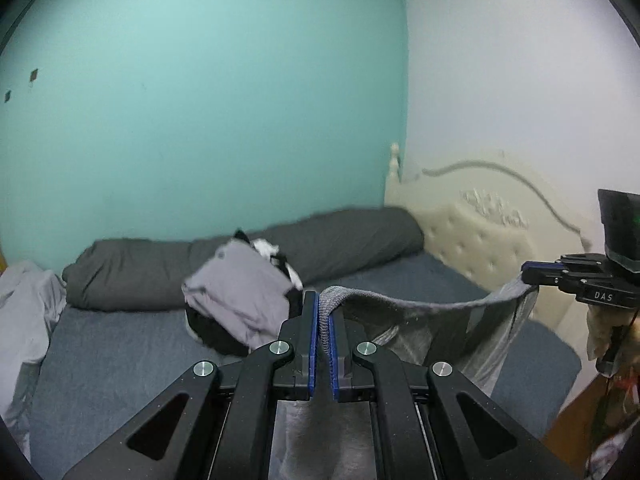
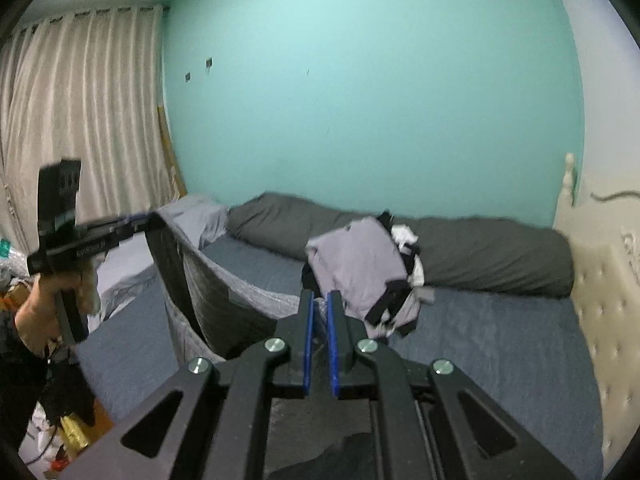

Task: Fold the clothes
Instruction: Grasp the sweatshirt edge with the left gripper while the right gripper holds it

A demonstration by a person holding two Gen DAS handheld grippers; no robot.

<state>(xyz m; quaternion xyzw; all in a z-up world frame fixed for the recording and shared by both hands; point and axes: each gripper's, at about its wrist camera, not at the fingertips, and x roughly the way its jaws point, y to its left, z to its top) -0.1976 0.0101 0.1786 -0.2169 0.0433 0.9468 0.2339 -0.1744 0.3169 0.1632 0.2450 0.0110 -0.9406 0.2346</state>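
A grey knitted garment (image 1: pixel 404 305) hangs in the air above the bed, stretched by its top edge between both grippers. My left gripper (image 1: pixel 323 305) is shut on one end of that edge, and the fabric shows between its blue pads. My right gripper (image 1: pixel 529 274) pinches the other end at the right of the left wrist view. In the right wrist view the garment (image 2: pixel 224 292) sags from the left gripper (image 2: pixel 138 222) down to my right gripper (image 2: pixel 319 303), whose jaws stand shut on the cloth. The garment's lower part drapes below, out of sight.
A pile of lilac, black and white clothes (image 1: pixel 244 300) (image 2: pixel 360 268) lies on the blue-grey bed (image 1: pixel 120 360), before a dark grey bolster (image 1: pixel 160 268). A pale garment (image 1: pixel 24 312) lies at left. A cream headboard (image 1: pixel 480 240) is at right and curtains (image 2: pixel 80 120) at left.
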